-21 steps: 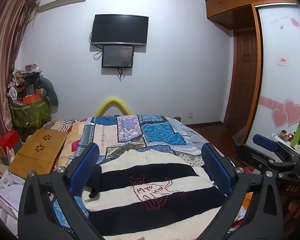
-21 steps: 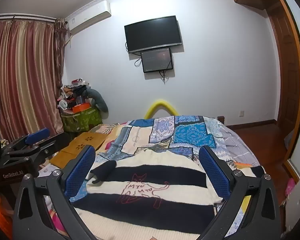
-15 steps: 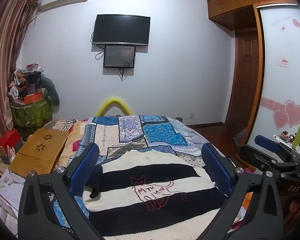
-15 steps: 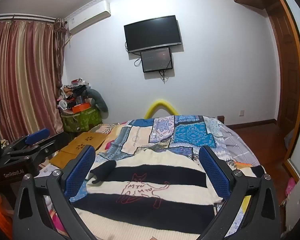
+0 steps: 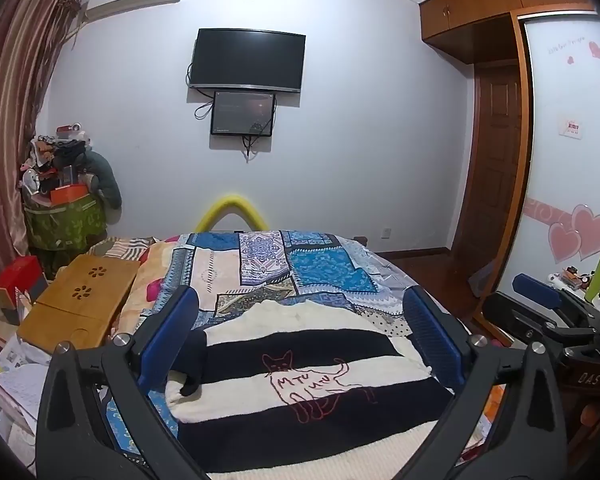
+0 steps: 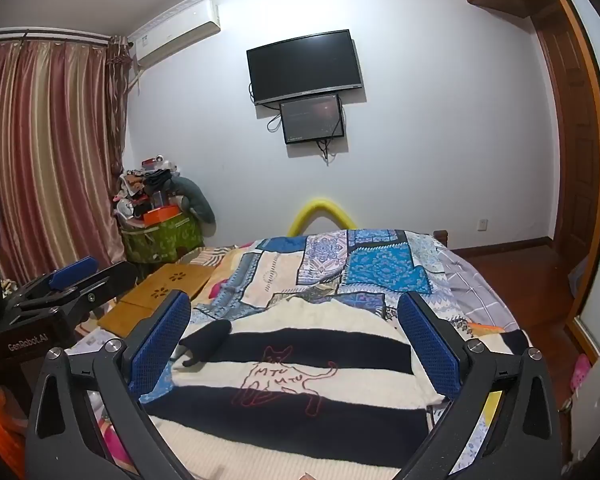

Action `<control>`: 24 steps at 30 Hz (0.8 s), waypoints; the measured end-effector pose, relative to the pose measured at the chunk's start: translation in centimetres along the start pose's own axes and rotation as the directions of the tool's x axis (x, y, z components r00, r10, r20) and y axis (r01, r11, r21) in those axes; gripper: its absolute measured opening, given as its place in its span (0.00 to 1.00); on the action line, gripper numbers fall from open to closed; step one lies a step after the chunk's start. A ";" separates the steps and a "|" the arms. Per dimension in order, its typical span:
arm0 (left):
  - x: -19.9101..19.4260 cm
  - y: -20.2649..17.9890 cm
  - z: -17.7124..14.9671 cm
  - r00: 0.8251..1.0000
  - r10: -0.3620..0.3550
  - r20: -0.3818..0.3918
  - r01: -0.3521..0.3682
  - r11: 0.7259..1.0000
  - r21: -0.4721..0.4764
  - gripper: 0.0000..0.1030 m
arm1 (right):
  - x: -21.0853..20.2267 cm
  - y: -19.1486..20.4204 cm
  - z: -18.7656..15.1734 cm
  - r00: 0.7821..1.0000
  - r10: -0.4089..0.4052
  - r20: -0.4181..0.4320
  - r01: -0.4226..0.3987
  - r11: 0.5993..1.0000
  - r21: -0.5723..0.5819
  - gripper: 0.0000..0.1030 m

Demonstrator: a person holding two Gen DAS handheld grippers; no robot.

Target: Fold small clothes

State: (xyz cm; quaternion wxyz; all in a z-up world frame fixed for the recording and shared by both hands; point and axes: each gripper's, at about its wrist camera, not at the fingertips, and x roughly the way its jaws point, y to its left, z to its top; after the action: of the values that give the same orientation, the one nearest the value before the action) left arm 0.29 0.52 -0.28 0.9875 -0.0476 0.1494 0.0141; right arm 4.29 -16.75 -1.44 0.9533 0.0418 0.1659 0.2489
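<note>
Nothing much has moved, just a tiny camera drift. Both grippers, left and right, hang spread wide and empty above the sweater, which lies flat on the bed just ahead. A one-layer pinch could bunch that thick knit.

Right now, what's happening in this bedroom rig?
A person holds two grippers over a striped sweater with a red cat outline, laid flat on the patchwork bedspread. Left gripper and right gripper are both open and hold nothing. A dark sleeve lies folded over the sweater's left edge. No fold is under way yet.
</note>
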 end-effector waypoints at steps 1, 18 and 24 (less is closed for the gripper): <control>0.0 0.0 0.0 1.000 -0.001 0.001 0.001 1.000 0.000 1.00 | 0.0 0.0 0.0 1.000 0.001 0.001 -0.001 1.000 0.000 1.00; -0.3 -0.1 -0.1 1.000 0.000 0.000 0.000 1.000 0.011 1.00 | 0.1 -0.2 0.1 1.000 0.000 -0.001 0.000 1.000 0.000 1.00; -0.3 -0.3 -0.1 1.000 0.002 0.002 -0.002 1.000 0.017 1.00 | 0.1 -0.3 0.1 1.000 0.001 -0.001 -0.001 1.000 0.000 1.00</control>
State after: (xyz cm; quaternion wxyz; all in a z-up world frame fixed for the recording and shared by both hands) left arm 0.01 0.16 -0.30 0.9880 -0.0392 0.1488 0.0138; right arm 4.50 -16.93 -1.43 0.9532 0.0420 0.1662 0.2492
